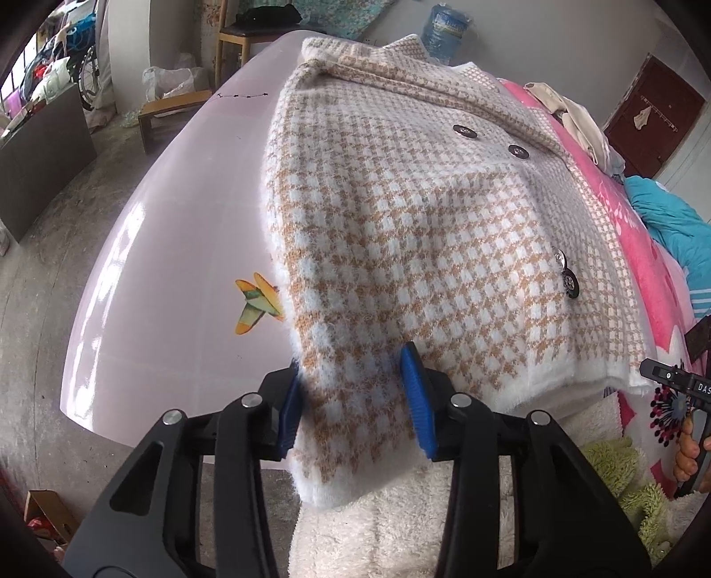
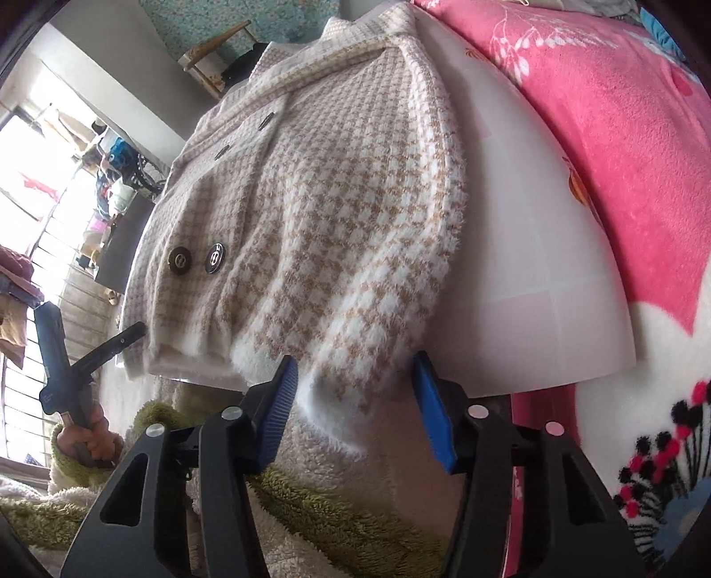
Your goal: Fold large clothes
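Note:
A fuzzy tan-and-white houndstooth coat [image 1: 400,213] with dark buttons lies on a pale pink board [image 1: 177,231]; it also shows in the right wrist view [image 2: 320,213]. Its two sleeves hang over the near edge. My left gripper [image 1: 355,400] is open, its blue pads on either side of the left sleeve cuff [image 1: 346,444]. My right gripper [image 2: 355,409] is open, its pads either side of the right sleeve cuff [image 2: 351,391]. Each gripper shows at the edge of the other's view, the right one [image 1: 675,387] and the left one [image 2: 66,355].
The board [image 2: 533,266] rests on a bed with a pink flowered blanket [image 2: 622,155]. Other clothes [image 1: 577,120] and a blue quilt [image 1: 675,222] lie at the far end. A wooden chair [image 1: 240,40], a bench [image 1: 169,111] and a water bottle [image 1: 444,31] stand beyond. My fluffy white-and-green robe [image 1: 400,533] is below.

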Demonstrator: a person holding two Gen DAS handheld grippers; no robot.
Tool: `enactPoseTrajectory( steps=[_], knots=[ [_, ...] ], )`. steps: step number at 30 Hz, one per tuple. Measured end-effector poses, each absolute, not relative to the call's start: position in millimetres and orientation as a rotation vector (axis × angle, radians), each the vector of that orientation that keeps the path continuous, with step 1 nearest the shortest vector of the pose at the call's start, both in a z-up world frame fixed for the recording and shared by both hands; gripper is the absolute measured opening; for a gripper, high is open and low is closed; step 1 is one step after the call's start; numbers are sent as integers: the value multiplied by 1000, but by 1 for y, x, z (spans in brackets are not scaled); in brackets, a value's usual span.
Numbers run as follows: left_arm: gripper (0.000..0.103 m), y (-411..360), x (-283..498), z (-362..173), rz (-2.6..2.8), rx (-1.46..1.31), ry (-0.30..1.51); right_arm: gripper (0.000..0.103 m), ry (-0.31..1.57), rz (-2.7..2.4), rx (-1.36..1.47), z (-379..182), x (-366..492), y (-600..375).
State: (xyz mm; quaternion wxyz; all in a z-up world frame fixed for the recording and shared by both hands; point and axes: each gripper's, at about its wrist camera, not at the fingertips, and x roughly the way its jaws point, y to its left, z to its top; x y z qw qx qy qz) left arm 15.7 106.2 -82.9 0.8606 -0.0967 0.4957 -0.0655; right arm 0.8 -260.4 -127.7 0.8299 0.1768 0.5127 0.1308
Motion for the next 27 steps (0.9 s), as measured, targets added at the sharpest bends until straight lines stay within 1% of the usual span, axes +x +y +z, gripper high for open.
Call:
enactPoseTrajectory(
  steps=[1, 2, 3, 4, 6, 8, 15, 21, 27],
  knots=[
    [29, 108, 14, -81, -132, -207, 1033, 34, 1089, 271, 355, -127, 0, -257],
    [25, 110, 14, -80, -136, -224, 1024, 31, 1089, 271, 332, -127, -2, -256],
    [21, 113, 14, -77, -142, -247, 1013, 24, 1083, 273, 308, -125, -3, -252],
    [16, 116, 13, -74, -150, -265, 1003, 17, 1073, 278, 294, -123, -5, -253],
    [12, 118, 13, -68, -162, -280, 984, 12, 1044, 290, 286, -116, -7, -253],
    [10, 117, 12, -59, -180, -274, 959, 10, 1010, 301, 289, -106, -7, -255],
    [9, 108, 25, -21, -232, -255, 842, 9, 868, 326, 323, -62, 8, -262],
    [9, 104, 59, 1, -230, -222, 756, 9, 775, 310, 288, -34, 46, -256],
    [9, 108, 104, 15, -183, -209, 699, 9, 691, 307, 317, -10, 94, -262]
  ],
)
